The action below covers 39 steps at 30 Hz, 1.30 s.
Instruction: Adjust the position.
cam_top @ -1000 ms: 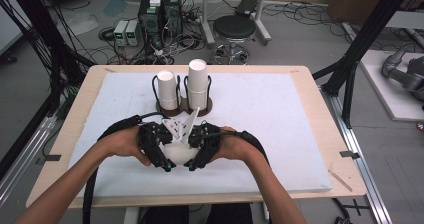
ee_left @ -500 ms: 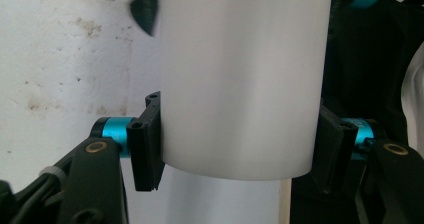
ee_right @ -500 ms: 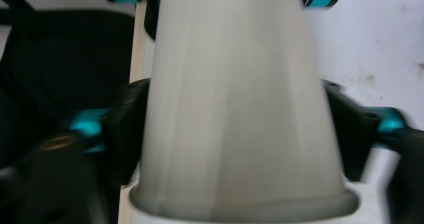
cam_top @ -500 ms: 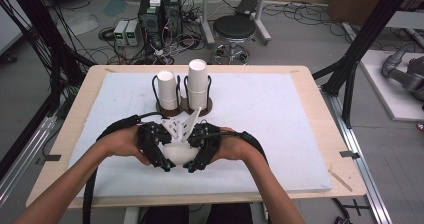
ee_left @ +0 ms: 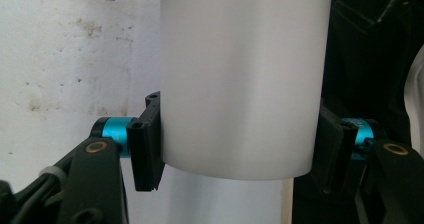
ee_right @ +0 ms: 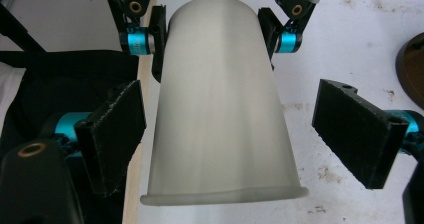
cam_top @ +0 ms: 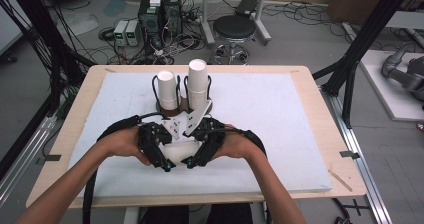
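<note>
Your left gripper (ee_left: 240,139) clamping the white paper cup (ee_right: 220,109), your right gripper (ee_right: 245,134) just opening, pads clear of it

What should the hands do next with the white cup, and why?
Probably draw the right gripper back. Its jaws have just been opening and stand clear of the white cup, while the left gripper clamps the cup's far end, so the left alone can likely carry it on.
</note>
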Tool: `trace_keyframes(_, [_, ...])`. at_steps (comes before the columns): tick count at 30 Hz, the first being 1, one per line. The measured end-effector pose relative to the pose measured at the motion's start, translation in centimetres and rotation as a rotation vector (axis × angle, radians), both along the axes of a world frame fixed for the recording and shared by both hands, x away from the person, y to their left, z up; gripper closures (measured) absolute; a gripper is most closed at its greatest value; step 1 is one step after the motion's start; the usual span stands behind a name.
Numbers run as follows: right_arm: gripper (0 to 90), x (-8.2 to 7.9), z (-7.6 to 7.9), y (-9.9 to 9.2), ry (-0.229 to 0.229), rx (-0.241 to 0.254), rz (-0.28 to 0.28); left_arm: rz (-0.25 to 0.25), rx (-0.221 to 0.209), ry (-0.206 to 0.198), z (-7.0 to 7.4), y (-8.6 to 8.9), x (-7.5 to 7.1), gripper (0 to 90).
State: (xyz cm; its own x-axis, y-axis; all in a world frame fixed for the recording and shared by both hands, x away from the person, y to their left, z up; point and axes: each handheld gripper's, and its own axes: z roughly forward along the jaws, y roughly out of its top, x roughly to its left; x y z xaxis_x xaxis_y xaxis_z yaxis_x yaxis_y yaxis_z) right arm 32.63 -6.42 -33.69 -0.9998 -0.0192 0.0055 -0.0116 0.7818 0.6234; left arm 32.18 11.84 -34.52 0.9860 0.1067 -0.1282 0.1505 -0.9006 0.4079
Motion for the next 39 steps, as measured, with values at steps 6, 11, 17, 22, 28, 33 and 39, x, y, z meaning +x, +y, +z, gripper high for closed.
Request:
trace_keyframes(6, [14.5,-0.1,0.5,-0.3,-0.001,0.037,0.0,0.002,-0.001,-0.018,0.0,-0.1,-0.1,35.9])
trace_keyframes(11, [14.5,-0.1,1.1,-0.8,-0.001,0.092,-0.005,-0.002,-0.009,-0.024,0.0,-0.2,-0.3,35.9])
trace_keyframes(17, [14.5,-0.3,1.8,-1.4,-0.017,0.156,-0.012,0.006,-0.036,-0.012,-0.7,0.1,-0.7,35.9])
trace_keyframes(22, [14.5,-0.3,2.4,-2.0,-0.023,0.208,-0.026,0.023,-0.05,-0.008,-1.4,0.5,-0.9,35.9])
trace_keyframes(28, [14.5,-0.2,2.7,-2.4,-0.029,0.236,-0.034,0.036,-0.088,-0.014,-1.5,0.8,-1.0,35.9])
trace_keyframes(33, [14.5,-0.2,2.7,-2.9,-0.024,0.257,-0.044,0.06,-0.181,-0.009,-1.5,1.7,-1.2,35.9])
trace_keyframes(39, [14.5,-0.1,2.8,-3.7,-0.018,0.291,-0.056,0.087,-0.321,-0.009,-1.5,3.3,-1.5,35.8])
